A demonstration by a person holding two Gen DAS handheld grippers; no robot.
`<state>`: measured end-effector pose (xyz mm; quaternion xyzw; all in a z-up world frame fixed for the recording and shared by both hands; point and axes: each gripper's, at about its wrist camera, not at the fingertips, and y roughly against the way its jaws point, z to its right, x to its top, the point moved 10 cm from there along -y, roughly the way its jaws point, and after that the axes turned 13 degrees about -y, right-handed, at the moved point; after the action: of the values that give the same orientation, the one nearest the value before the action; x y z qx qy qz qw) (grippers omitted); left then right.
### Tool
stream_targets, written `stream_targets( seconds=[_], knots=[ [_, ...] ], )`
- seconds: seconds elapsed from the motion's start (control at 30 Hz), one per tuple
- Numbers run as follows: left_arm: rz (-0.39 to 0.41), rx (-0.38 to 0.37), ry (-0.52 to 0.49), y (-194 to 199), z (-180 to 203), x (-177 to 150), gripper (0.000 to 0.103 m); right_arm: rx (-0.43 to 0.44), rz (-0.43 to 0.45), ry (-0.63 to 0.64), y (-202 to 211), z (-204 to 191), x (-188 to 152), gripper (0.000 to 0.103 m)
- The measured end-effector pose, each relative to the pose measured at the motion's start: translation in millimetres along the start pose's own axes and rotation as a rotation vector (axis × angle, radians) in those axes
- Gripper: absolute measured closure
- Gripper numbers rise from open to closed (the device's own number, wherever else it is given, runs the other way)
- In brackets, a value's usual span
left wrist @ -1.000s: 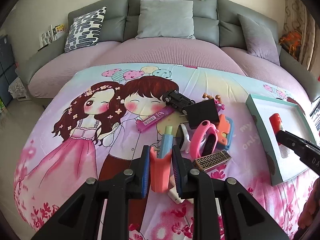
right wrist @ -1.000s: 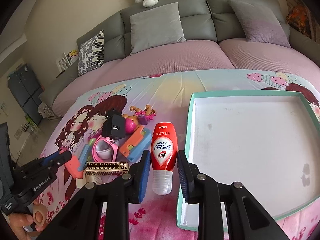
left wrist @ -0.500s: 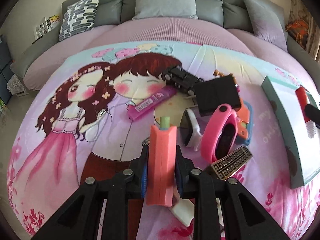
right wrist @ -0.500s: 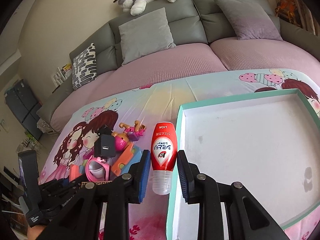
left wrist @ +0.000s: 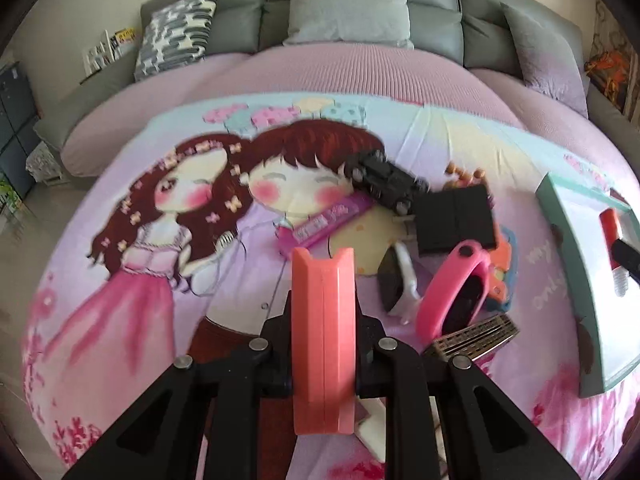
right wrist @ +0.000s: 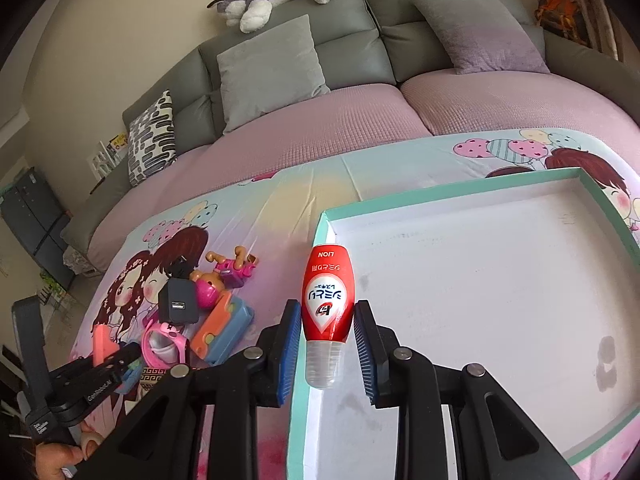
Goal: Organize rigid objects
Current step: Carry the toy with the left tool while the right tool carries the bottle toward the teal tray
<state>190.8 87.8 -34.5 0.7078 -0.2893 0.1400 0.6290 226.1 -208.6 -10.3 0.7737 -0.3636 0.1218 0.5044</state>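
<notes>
As the tray (right wrist: 472, 312) collects items, the right gripper (right wrist: 327, 346) clamps the red bottle (right wrist: 327, 300) over its edge. The left gripper (left wrist: 322, 344), jaws closing, pinches a coral block (left wrist: 322, 332).

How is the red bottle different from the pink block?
The red bottle is rounded, has writing and a clear cap; the pink block is flat-sided and plain. The bottle is over the white tray; the block is over the cartoon sheet. Same: each is pinched in a tool, bottle in the right tool, block in the left tool.
</notes>
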Motion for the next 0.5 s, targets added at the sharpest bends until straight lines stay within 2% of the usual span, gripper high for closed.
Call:
stream_targets(
  seconds=[0.1, 0.33, 0.5],
  knots=[
    [0.019, 0.043, -0.036, 16.2, 2.6, 11.8, 0.082, 0.003, 0.005, -0.035, 2.7, 9.2, 5.8, 0.074],
    [0.107, 0.079, -0.045, 66.2, -2.6, 50.1, 0.082, 0.01, 0.033, -0.093, 13.2, 25.3, 20.6, 0.074],
    [0.252, 0.085, -0.087, 120.5, 14.5, 99.3, 0.082, 0.009, 0.05, -0.106, 22.2, 31.2, 28.3, 0.074]
  ],
)
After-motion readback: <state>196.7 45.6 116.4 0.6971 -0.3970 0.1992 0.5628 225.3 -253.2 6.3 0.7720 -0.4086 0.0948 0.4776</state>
